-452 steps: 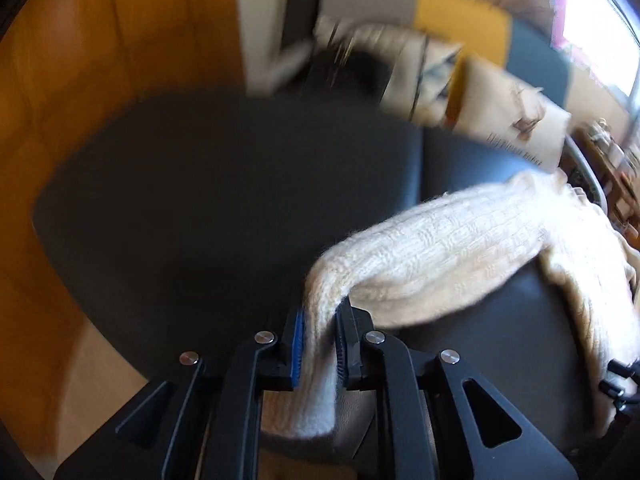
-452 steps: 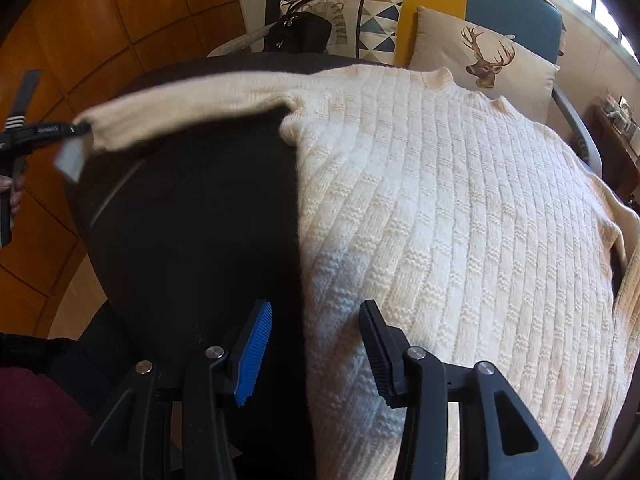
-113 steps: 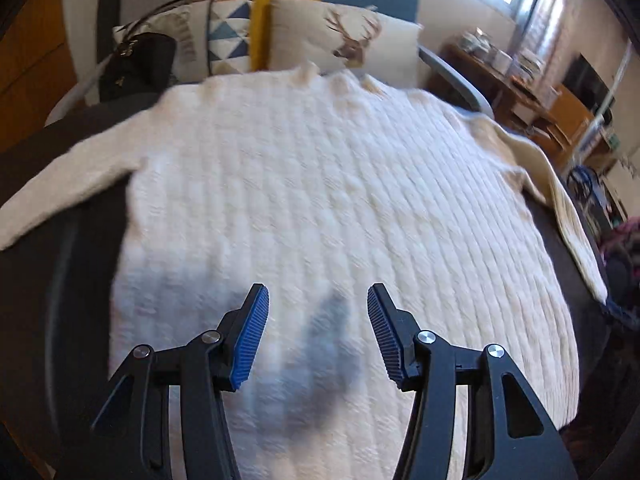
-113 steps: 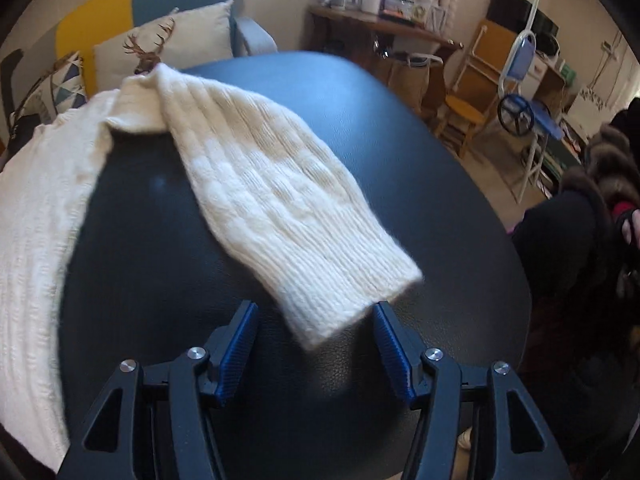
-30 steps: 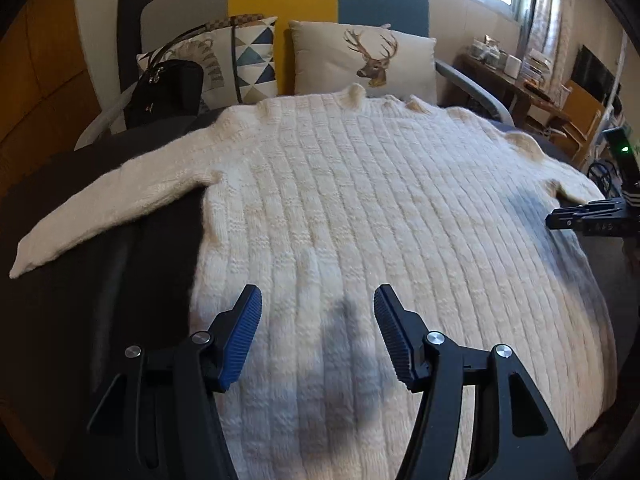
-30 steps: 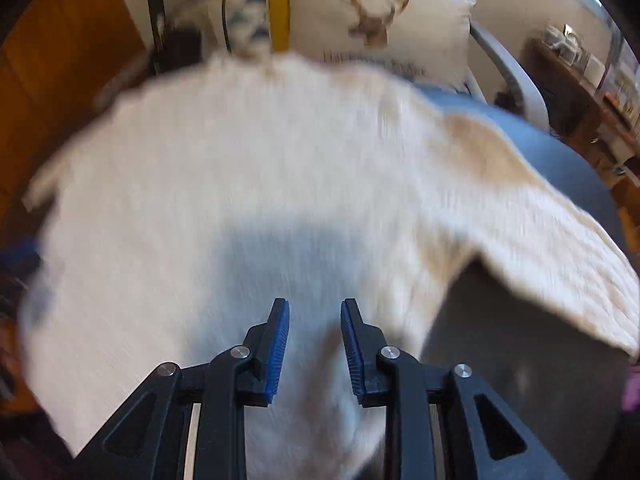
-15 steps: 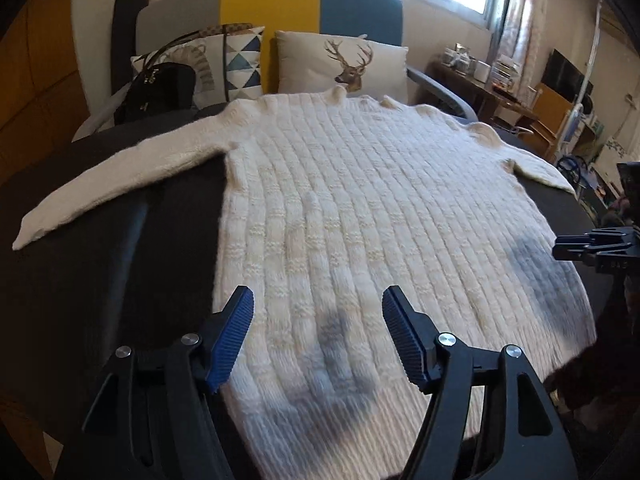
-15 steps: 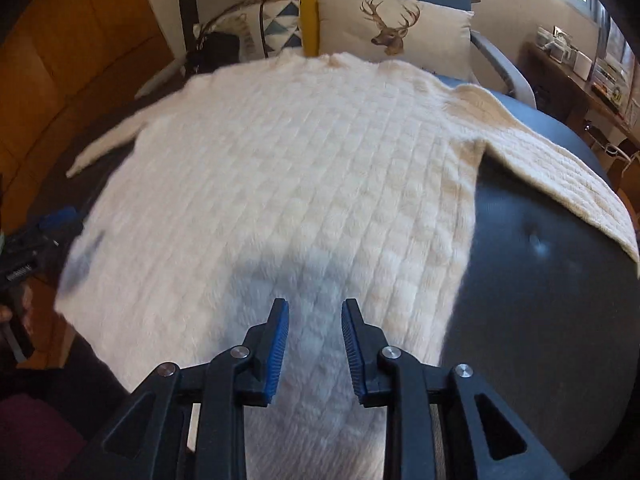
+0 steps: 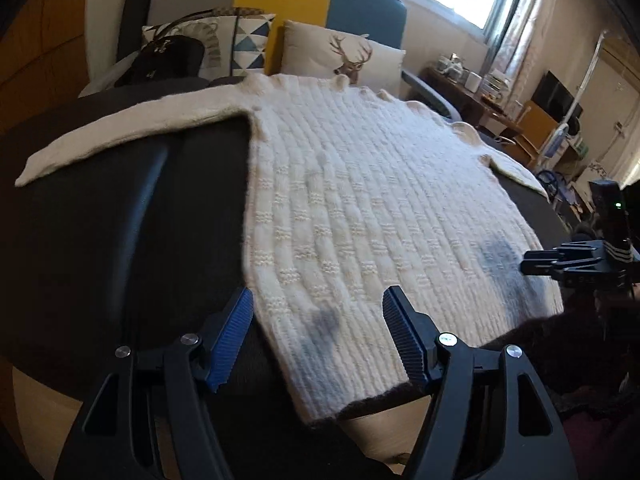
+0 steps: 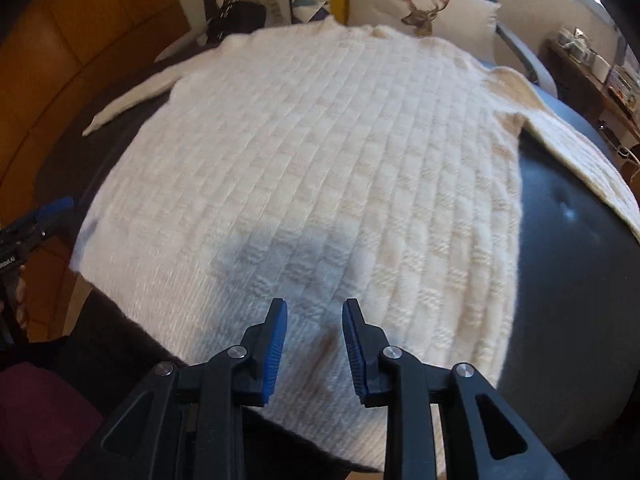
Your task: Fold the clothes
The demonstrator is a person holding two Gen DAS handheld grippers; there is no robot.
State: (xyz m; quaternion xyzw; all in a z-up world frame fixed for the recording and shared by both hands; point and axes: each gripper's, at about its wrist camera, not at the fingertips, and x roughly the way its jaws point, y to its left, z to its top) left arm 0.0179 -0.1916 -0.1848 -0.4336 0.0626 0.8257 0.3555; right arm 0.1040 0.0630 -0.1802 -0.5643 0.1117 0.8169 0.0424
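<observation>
A cream knit sweater (image 9: 360, 200) lies spread flat, front down or up I cannot tell, on a dark round table (image 9: 120, 220). Its left sleeve (image 9: 132, 132) stretches out to the left and its right sleeve (image 10: 580, 152) runs off to the right. My left gripper (image 9: 318, 312) hovers wide open over the hem's left corner, holding nothing. Over the hem's middle, my right gripper (image 10: 315, 320) stands open with only a narrow gap; the sweater (image 10: 320, 140) lies beneath it, not pinched. Each gripper shows at the edge of the other's view: the right gripper (image 9: 536, 266) and the left gripper (image 10: 44, 216).
Behind the table stands a sofa with a deer pillow (image 9: 344, 56), a triangle-patterned pillow (image 9: 244, 36) and a black handbag (image 9: 168, 56). A cluttered desk (image 9: 472, 80) is at the back right. A person's dark furry sleeve (image 10: 108, 344) lies by the near table edge.
Both grippers have drawn back toward the sweater's hem, the left one shifting to its left corner with its jaws a little wider. The sweater itself has not moved.
</observation>
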